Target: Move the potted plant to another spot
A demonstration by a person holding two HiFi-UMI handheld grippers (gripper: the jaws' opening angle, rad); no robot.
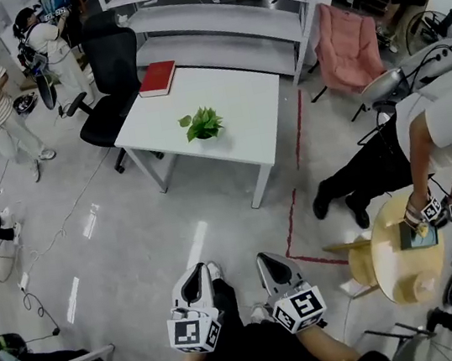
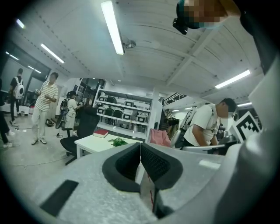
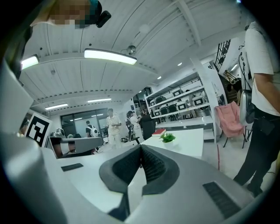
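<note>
The potted plant (image 1: pixel 203 125) is standing upright on the table (image 1: pixel 241 101) while the left gripper (image 1: pixel 195 272) and right gripper (image 1: pixel 271 260), clenched empty, are pointing toward it.

Glossy grey floor (image 1: pixel 135 249) with a red tape line (image 1: pixel 291 199). White worktop (image 1: pixel 240 109) mid-room, black office chair (image 1: pixel 111 74) at its left end, white shelving unit (image 1: pixel 217 19) behind. Pink chair (image 1: pixel 347 50) right of the shelving. Round wooden table (image 1: pixel 396 263) near right. Ceiling tube lights (image 2: pixel 113 26) on.
</note>
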